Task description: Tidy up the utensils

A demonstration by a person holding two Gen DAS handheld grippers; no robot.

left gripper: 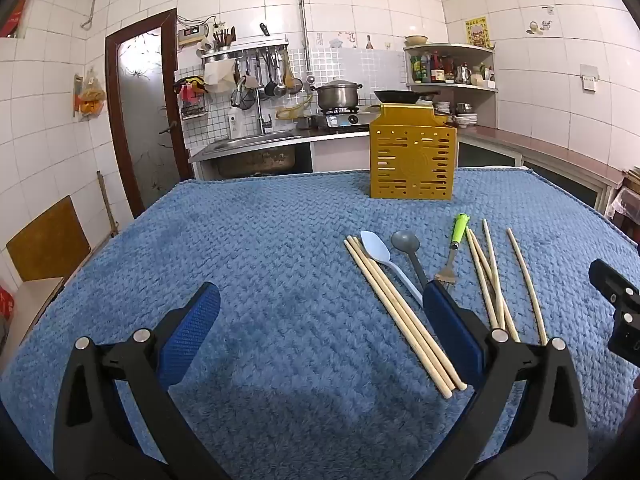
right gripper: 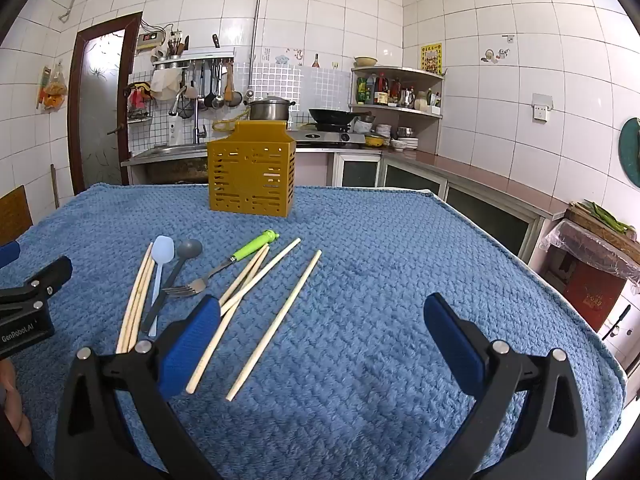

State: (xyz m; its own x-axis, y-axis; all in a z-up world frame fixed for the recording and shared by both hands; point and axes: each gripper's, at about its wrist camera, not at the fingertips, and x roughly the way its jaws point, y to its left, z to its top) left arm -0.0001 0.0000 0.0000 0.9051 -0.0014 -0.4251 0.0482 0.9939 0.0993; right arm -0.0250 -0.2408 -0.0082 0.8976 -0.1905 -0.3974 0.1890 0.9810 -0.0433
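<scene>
A blue cloth point(left gripper: 260, 272) is spread over the bench, and a yellow holder point(left gripper: 412, 160) with little slots is stood near the far edge. All the utensils are laid flat on the cloth, on the near side of the holder, and none is in the holder yet. Three chopsticks point(left gripper: 400, 312) are laid close together at the left of the group. Just beside them a pale blue spoon point(left gripper: 376, 254) and a grey spoon point(left gripper: 406, 246) are placed side by side. A fork point(left gripper: 450, 264) with a green handle is set next to the grey spoon, with its prongs toward the near edge. More chopsticks point(right gripper: 240, 296) are crossed over each other beside the fork, and one chopstick point(right gripper: 280, 320) is left alone a little apart. The left tool point(left gripper: 320, 336) is held wide open above the cloth, and nothing is gripped. The right tool point(right gripper: 320, 340) is held wide open too, and nothing is gripped.
</scene>
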